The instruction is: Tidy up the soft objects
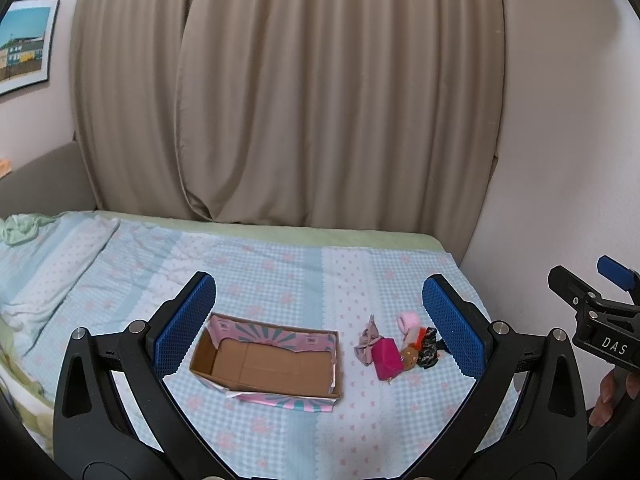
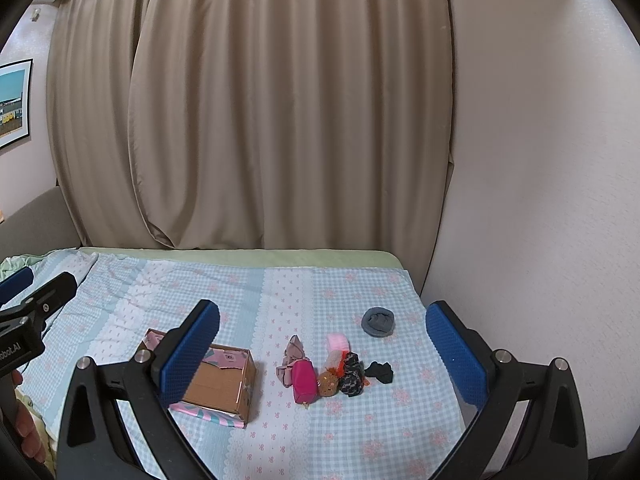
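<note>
Left-wrist view: both grippers hover wide open over bed of small soft items

Left wrist camera looks along the left gripper [image 1: 318, 320], its blue pads spread far apart and holding nothing, above a blue-checked bedspread [image 1: 280, 268]. Between the pads, toward 7 o'clock of frame centre, sits an open cardboard box [image 1: 268, 364] with pink-patterned walls, its brown floor bare. Just beside it at 3 o'clock lies a tight cluster: a mauve fabric bow [image 1: 366, 340], a magenta pouch [image 1: 387, 359], a brown plush ball [image 1: 409, 356], a dark patterned scrunchie [image 1: 428, 348] and a pale pink fluffy piece [image 1: 408, 321], mostly touching one another. At the frame's 3 o'clock edge the right gripper [image 1: 592, 292] shows in part. Right wrist camera shows the right gripper [image 2: 322, 344] equally wide apart and empty-handed. Beyond the cluster, at 1 o'clock of it, a grey rolled piece [image 2: 378, 322] lies apart; a small black cloth [image 2: 380, 372] rests just beside the scrunchie [image 2: 352, 374]. Farther back hang beige curtains [image 2: 248, 120], with a framed picture [image 1: 24, 44] at 9 o'clock.
</note>
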The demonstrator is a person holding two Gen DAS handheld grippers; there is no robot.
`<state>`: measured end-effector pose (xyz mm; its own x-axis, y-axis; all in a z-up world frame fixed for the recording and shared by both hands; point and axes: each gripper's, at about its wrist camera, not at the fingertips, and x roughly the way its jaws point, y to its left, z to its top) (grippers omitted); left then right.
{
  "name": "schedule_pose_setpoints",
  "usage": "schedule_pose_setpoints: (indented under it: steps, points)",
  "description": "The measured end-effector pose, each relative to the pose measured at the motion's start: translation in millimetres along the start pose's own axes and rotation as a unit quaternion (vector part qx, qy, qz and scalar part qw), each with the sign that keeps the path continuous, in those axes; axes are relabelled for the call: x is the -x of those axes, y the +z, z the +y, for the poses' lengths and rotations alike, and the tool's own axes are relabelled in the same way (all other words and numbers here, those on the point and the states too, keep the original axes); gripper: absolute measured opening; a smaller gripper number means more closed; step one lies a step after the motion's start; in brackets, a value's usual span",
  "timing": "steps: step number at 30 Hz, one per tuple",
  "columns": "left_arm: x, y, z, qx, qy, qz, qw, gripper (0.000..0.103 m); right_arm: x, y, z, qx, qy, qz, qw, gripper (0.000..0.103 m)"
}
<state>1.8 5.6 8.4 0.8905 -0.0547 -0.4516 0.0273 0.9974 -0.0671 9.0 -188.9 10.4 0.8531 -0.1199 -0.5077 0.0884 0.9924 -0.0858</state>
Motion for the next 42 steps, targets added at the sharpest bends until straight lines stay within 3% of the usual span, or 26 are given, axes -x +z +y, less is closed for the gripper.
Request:
schedule_pose_setpoints:
  steps: [27,35,42]
  points:
    - [-12.4,-0.1,5.5,-0.003,-0.005,0.011,0.9999,0.103,-4.8,1.2,6.2,-0.004,-0.002,0.002,1.0,0.103]
    - [-43.4,-2.0,10.8,-0.022,-0.026,0.05,0.9982,0.103,-22.0,-8.2,10.5,-0.017,-0.01,0.027,0.999,0.103]
    - [-102.4,-16.2,-2.9,-0.03,-0.071,0.108,0.9911,0.103,-57.8,-31.0,-1.0,-0.033,-0.027,0.075,0.996,0.103]
